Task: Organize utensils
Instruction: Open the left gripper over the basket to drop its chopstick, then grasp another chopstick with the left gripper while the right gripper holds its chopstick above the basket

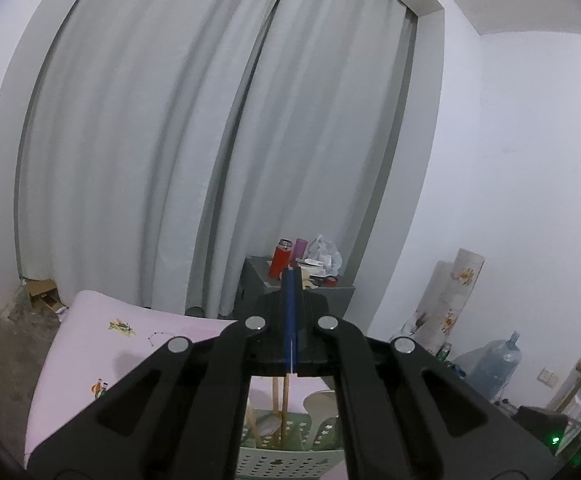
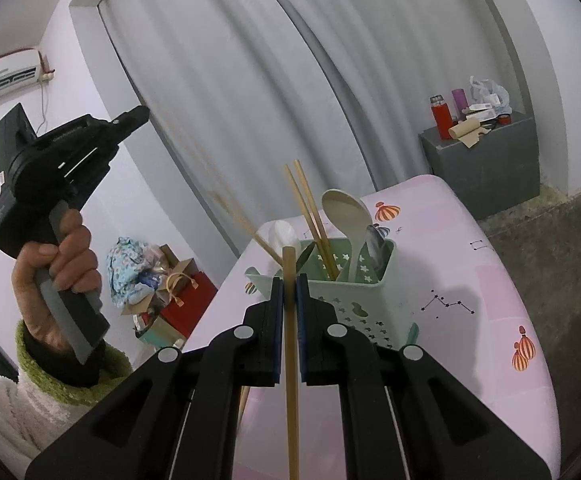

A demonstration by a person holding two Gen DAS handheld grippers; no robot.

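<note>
The right gripper [image 2: 289, 280] jaws clamp a chopstick [image 2: 291, 344] upright over the utensil holder [image 2: 354, 300] mid-counter, ready for dropping in, while the left gripper [image 1: 291, 280] jaws sit together, empty.

Both wrist views face the curtain [image 1: 162, 140], sharing the near utensil holder [image 2: 354, 292].

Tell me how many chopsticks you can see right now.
4 at least. Two chopsticks stand together in the green holder, one leans at its left, and one is clamped in the right gripper. Others may be hidden.
</note>
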